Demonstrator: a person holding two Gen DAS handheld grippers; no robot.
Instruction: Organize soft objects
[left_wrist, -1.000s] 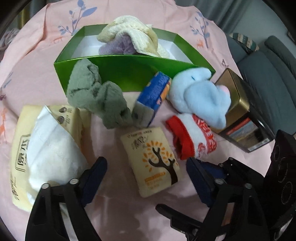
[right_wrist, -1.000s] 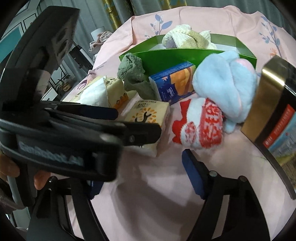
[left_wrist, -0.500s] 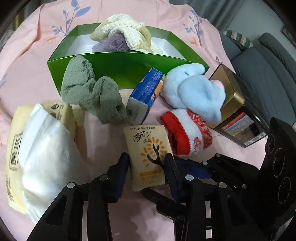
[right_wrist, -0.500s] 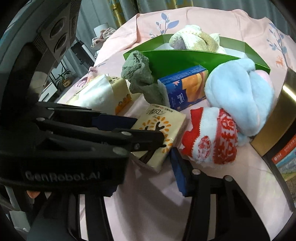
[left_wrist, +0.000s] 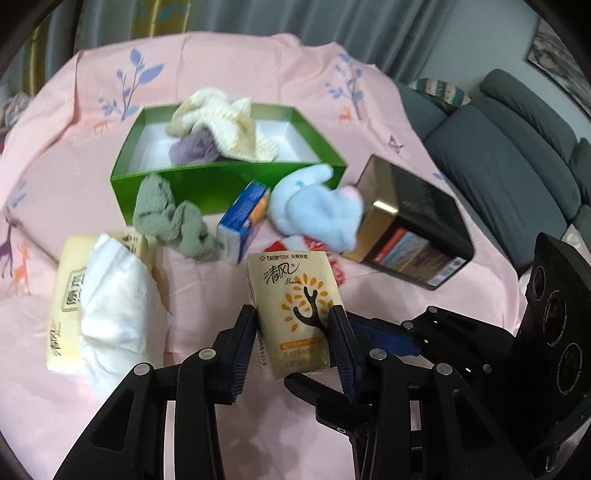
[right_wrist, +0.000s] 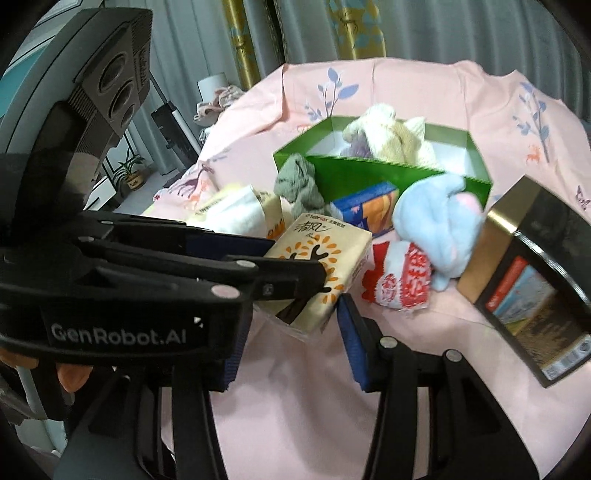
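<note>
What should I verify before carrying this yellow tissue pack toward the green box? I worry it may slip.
1. Left gripper grip on yellow tissue pack: jaws have just been closing, pads press both sides: ok.
2. Right gripper grip: jaws have just been closing, pack's lower end between them, contact unclear: cannot tell.
3. Room in green box: white floor bare beside the cream sock: ok.
4. Low path to the box: blue tissue pack and light blue plush lie before it: not ok.
</note>
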